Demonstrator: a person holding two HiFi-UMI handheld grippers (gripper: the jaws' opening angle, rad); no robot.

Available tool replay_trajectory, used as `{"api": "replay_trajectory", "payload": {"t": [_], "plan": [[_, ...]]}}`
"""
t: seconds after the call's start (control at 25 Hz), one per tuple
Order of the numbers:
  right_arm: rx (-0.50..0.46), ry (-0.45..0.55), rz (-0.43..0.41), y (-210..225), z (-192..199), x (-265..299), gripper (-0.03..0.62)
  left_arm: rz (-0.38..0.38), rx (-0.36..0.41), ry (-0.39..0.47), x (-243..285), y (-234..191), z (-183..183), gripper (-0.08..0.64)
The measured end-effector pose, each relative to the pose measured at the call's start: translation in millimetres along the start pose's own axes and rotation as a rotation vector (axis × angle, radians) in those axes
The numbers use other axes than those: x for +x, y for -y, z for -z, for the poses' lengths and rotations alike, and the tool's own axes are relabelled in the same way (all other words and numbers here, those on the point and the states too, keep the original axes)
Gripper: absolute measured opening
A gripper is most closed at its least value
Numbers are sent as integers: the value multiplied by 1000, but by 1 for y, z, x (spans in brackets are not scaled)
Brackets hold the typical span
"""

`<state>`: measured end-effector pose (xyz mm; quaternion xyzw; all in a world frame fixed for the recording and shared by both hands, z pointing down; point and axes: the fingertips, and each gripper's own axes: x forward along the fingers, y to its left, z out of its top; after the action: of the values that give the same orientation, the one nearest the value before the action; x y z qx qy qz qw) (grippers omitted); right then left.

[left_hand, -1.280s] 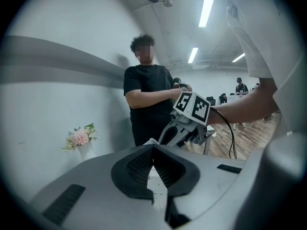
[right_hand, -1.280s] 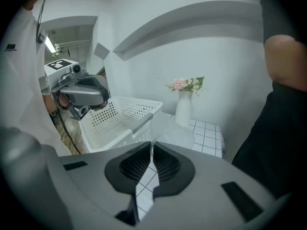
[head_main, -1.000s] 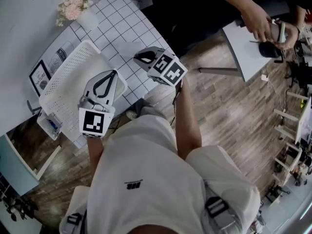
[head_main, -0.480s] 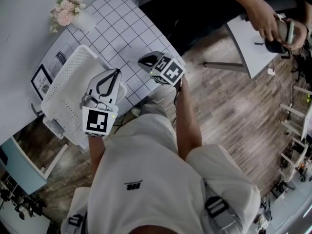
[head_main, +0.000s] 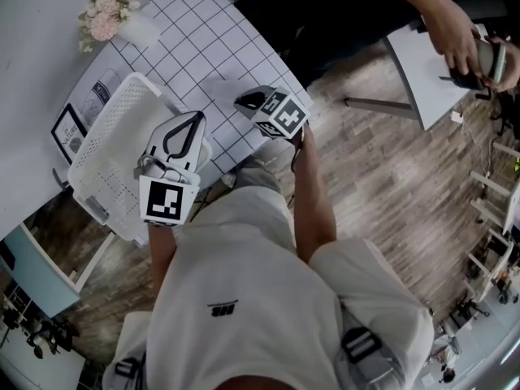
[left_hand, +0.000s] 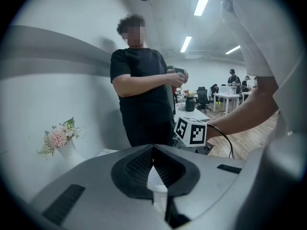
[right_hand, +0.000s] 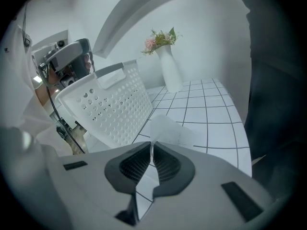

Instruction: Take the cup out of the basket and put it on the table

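A white perforated basket (head_main: 110,149) sits tilted at the left end of the gridded table (head_main: 203,31); it also shows in the right gripper view (right_hand: 110,104). A pale translucent cup (right_hand: 165,126) rests on the table next to the basket, just past my right gripper (right_hand: 152,145), which is shut with nothing in it. In the head view, that gripper (head_main: 240,100) hovers over the table's near edge. My left gripper (head_main: 197,114) hangs over the basket's right rim, shut and empty (left_hand: 153,148). The basket's inside is mostly hidden.
A vase of pink flowers (head_main: 110,19) stands at the table's far left corner and a framed picture (head_main: 69,128) leans behind the basket. A person in black (left_hand: 139,95) stands across the table, hands (head_main: 463,47) busy over a second white desk.
The head camera has shifted a little. Both grippers keep about the same places by the basket and stay shut.
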<state>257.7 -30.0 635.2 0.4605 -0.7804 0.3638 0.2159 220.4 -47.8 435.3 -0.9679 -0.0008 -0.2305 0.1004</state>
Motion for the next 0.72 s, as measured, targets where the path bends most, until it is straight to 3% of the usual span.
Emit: {"api": "replay_trajectory", "payload": {"t": [0.72], "plan": [[84, -7, -19, 10, 24, 13, 28, 7, 11, -17, 0, 1, 4, 8]]}}
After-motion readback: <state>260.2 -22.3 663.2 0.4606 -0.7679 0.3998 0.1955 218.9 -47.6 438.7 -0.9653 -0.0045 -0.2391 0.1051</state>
